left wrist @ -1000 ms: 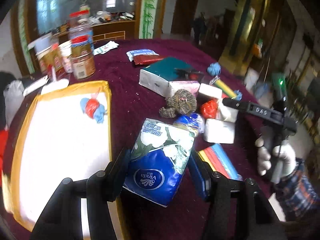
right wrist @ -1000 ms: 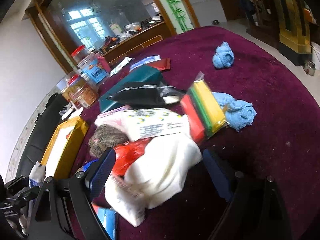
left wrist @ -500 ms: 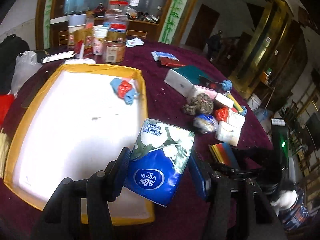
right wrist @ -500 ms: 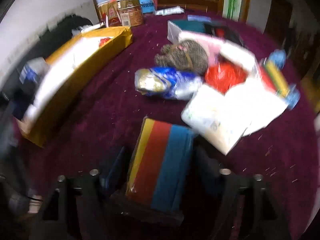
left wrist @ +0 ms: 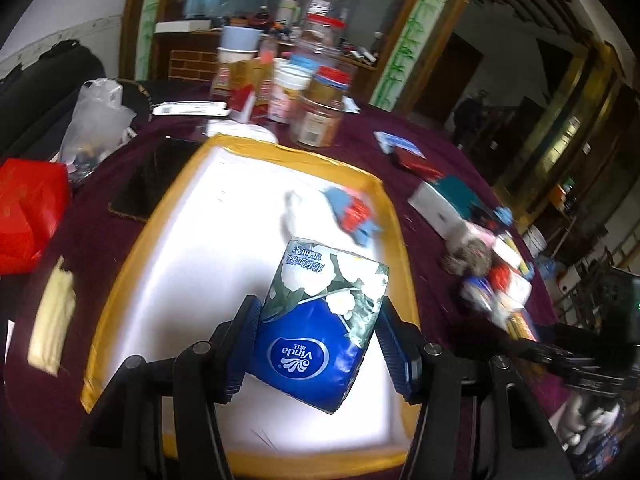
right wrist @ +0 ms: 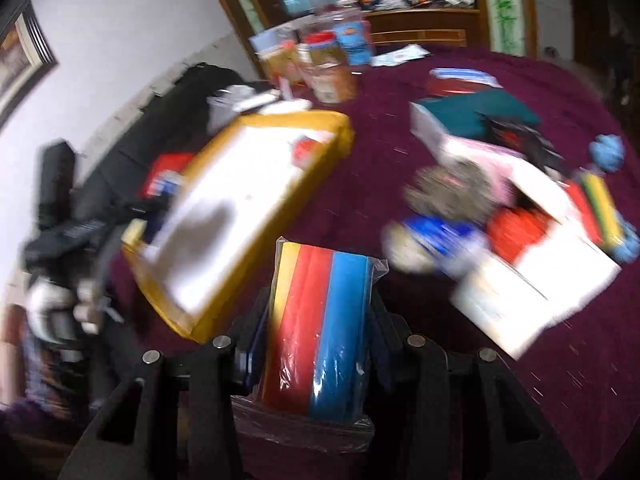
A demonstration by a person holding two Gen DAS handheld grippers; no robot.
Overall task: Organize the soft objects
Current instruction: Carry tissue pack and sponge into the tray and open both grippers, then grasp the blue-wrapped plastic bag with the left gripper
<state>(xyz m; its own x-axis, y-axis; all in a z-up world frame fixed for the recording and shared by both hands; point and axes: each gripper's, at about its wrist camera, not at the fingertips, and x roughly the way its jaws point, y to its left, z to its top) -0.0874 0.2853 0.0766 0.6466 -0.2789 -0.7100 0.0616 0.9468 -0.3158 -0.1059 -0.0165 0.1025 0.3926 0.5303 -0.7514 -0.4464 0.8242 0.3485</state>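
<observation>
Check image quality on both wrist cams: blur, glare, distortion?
Left wrist: heavy fisheye bend at the edges; white tray floor blown out; tissue pack in the left tool sharp, pile at right smeared. Right wrist: strong motion blur across table and tray; only the striped sponge pack in the closing right tool stays fairly crisp.

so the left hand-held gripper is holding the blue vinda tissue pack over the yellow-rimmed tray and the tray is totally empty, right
Not quite. The left hand-held gripper does hold the blue Vinda tissue pack over the yellow-rimmed tray, but the tray is not empty: the left wrist view shows a blue and red soft item lying near its far right corner.
</observation>
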